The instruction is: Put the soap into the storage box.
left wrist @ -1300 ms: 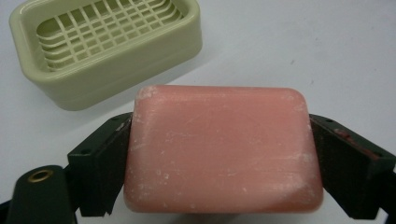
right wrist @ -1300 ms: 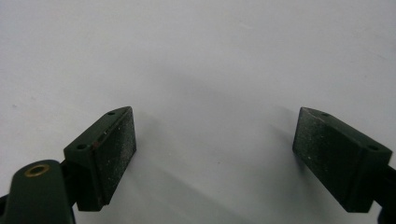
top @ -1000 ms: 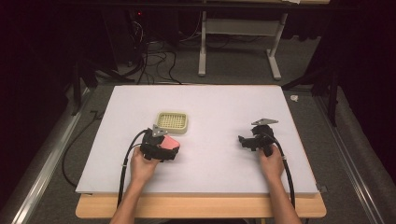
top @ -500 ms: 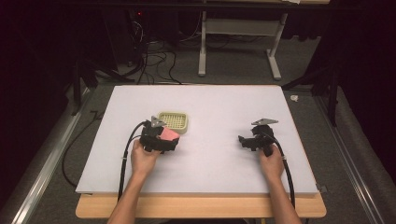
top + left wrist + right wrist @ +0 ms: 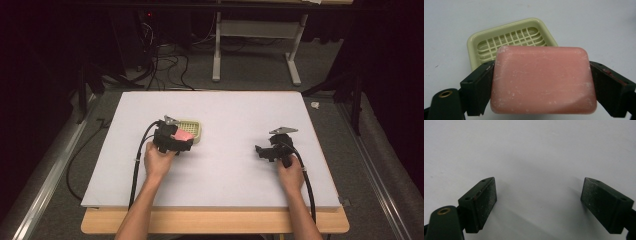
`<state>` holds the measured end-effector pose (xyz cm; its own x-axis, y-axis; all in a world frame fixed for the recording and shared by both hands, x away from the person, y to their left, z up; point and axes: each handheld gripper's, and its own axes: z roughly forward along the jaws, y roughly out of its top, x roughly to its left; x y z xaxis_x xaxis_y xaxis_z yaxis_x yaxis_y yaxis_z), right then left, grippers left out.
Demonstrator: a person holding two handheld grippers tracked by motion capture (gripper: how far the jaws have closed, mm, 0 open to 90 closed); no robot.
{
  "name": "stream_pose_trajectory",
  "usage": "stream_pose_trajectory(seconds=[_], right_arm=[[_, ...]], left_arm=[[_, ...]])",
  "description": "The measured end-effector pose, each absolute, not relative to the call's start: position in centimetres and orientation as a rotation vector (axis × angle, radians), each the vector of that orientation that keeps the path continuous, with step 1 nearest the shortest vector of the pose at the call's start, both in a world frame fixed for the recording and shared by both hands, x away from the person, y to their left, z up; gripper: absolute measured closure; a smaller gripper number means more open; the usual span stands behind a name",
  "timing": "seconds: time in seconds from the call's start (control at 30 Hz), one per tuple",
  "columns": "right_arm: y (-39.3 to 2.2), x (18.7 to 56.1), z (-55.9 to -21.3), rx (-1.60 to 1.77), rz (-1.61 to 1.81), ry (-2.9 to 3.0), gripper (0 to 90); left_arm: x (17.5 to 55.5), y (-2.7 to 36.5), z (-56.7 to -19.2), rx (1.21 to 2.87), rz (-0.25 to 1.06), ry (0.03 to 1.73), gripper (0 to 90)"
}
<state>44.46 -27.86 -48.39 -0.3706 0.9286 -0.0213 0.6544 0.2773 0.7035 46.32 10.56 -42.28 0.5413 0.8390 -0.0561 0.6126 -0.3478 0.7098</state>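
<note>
A pink bar of soap (image 5: 543, 80) is clamped between the jaws of my left gripper (image 5: 541, 82), which is shut on it. Just beyond the bar lies a pale green soap dish (image 5: 499, 37) with a grid floor, nothing in it. From above, the left gripper (image 5: 181, 137) holds the soap (image 5: 183, 135) at the near left edge of the dish (image 5: 193, 127). My right gripper (image 5: 260, 151) rests on the white table at the right, and its jaws (image 5: 539, 202) stand wide apart with only bare table between them.
The white table top (image 5: 225, 110) lies on a wooden board with its front edge (image 5: 215, 220) near the person. Black cables trail from both grippers. A table frame (image 5: 255, 50) and loose cables stand on the floor beyond the far edge.
My left gripper has carried the soap forward and slightly right, up to the near edge of the dish. The right gripper has stayed in place.
</note>
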Motion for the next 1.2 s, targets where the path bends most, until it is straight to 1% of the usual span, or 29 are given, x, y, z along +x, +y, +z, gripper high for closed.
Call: stream_pose_trajectory(seconds=[0.13, 0.17, 0.43, 0.53, 0.77, 1.2], right_arm=[[-27.9, 44.5, -48.4, 1.424, 0.855, 2.122, 13.9], [-27.9, 44.5, -48.4, 1.425, 0.855, 2.122, 13.9], [-27.9, 44.5, -48.4, 1.425, 0.855, 2.122, 13.9], [-27.9, 44.5, -48.4, 1.426, 0.855, 2.121, 13.9], [-27.9, 44.5, -48.4, 1.425, 0.855, 2.121, 13.9], [-27.9, 44.5, -48.4, 1.425, 0.855, 2.122, 13.9]], left_arm=[[47.0, 10.2, -42.2, 2.089, 0.43, 1.193, 13.9], [47.3, 10.2, -42.3, 2.076, 0.401, 1.203, 13.9], [48.6, 9.4, -42.0, 2.086, 0.416, 1.23, 13.9], [49.4, 9.1, -42.2, 2.102, 0.429, 1.263, 14.0], [51.0, 8.6, -43.2, 2.095, 0.407, 1.334, 13.9], [52.1, 8.2, -43.5, 2.068, 0.404, 1.389, 13.9]])
